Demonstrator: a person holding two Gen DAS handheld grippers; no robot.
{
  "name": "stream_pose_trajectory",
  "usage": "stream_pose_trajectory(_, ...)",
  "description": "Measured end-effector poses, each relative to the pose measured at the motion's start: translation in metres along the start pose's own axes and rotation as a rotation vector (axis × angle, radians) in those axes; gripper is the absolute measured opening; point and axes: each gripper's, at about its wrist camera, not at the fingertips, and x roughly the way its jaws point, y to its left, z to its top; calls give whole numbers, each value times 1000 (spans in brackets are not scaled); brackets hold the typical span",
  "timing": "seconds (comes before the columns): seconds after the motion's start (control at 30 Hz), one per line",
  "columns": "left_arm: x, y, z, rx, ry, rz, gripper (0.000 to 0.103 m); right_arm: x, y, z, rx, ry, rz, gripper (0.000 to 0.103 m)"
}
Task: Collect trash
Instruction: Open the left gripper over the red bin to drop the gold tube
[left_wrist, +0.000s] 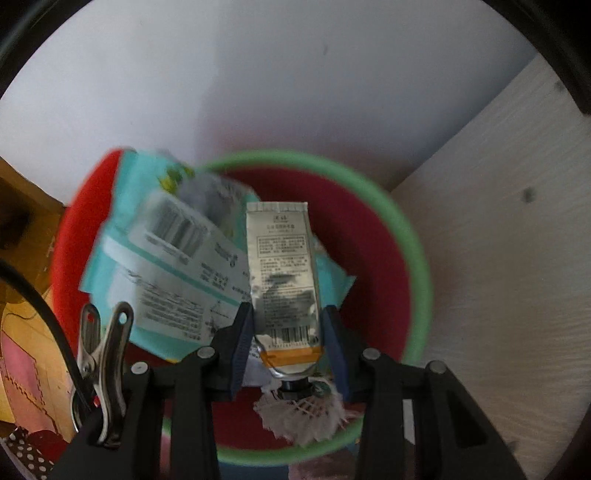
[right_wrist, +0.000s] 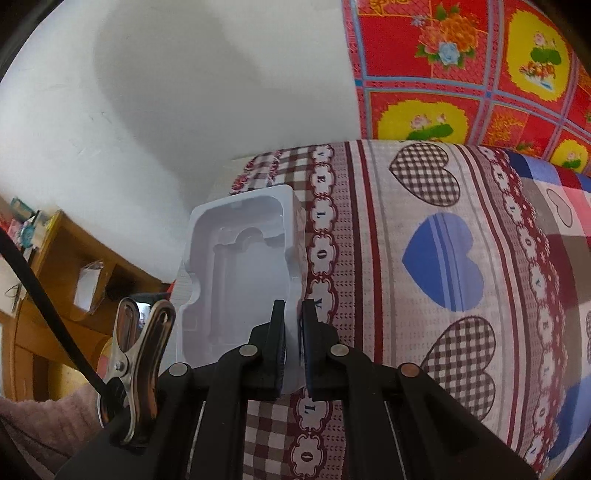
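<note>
On my left wrist view, the left claw (left_wrist: 286, 343) is clenched on a silver tube (left_wrist: 282, 273), its blue pads pressing the lower sides of the tube just above the orange band and black cap, with the crimped end pointing away from me. The tube hangs over a red bin (left_wrist: 373, 258) with a green rim, which stands against a white wall (left_wrist: 258, 74) and beside a pale wooden panel (left_wrist: 498, 240) on the right. Inside the bin I see a teal wrapper (left_wrist: 155, 236) with a barcode label, leaning up over the left rim and blurred, and near the front a frayed white shuttlecock (left_wrist: 303, 413) just below the tube's cap; I cannot tell whether the cap touches it. On the right wrist view, the right claw (right_wrist: 293, 339) is closed on the near edge of a white plastic tray (right_wrist: 236, 273), a moulded packaging insert standing nearly upright with its hollow facing left. The tray is held just beside a bed (right_wrist: 443, 240) covered in a sheet with checked and blue hearts, and a red floral quilt (right_wrist: 461, 66) lies at the far right. To the left, lower down, stands a brown wooden shelf (right_wrist: 55, 258) with a small clear packet on it. A metal clip (right_wrist: 140, 354) sits on the claw's left side.
</note>
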Motion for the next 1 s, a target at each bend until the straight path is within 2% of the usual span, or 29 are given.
stream_pose_trajectory(0.17, 36, 11, -6, -31, 60, -11, 39, 2, 8, -6, 16, 10, -30, 9)
stream_pose_trajectory(0.5, 68, 26, -2, -56, 109, 2, 39, 14, 12, -8, 23, 29, -56, 9)
stream_pose_trajectory(0.6, 78, 25, 4, -61, 123, 40, 39, 18, 18, -8, 10, 31, -62, 9)
stream_pose_trajectory(0.8, 78, 28, 11, -84, 118, 49, 39, 22, 25, -11, -3, 41, -66, 9)
stream_pose_trajectory(1.0, 74, 11, -3, -77, 103, 48, 39, 25, 25, -7, -7, 46, -58, 9)
